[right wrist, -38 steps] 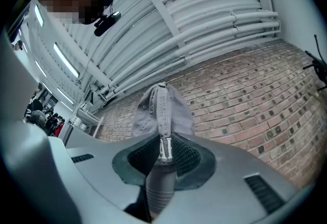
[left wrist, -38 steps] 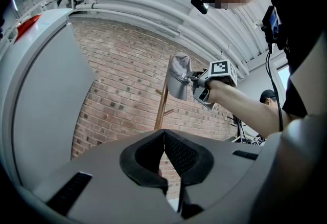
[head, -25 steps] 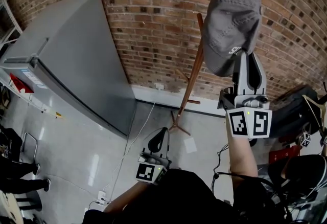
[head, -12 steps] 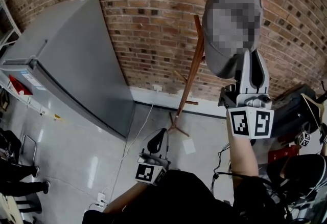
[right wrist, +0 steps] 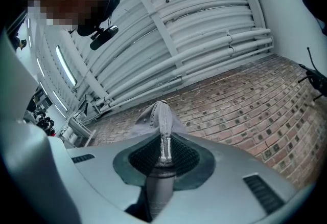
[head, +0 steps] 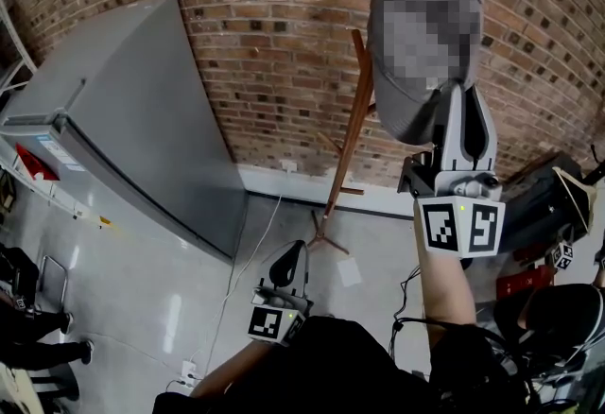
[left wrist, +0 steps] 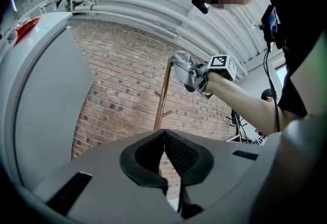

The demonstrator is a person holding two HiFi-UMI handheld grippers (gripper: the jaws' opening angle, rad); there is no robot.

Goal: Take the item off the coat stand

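1. Overhead, grips the lower edge of the grey cap with the right tongs, pads clamped on a narrow fold of fabric with a stitched seam.
2. Holds those tongs tilted upward at the end of a raised forearm, marker cube turned toward the head camera.
3. Has the cap up at the top of the wooden coat stand, crown lying against the upper pole; cannot tell whether hooked on a peg.
4. Holds the left tongs low and close to the body, clenched, pad tips touching, nothing between them.
5. Points the left tongs toward the brick wall and the stand's slanting pole, well apart from the cap.
6. Stands over a pale floor, with a tall grey cabinet against the wall to the left of the stand and the stand's feet near the white skirting.
7. Shows, in the left gripper view, the right tongs and cap together high beside the pole.
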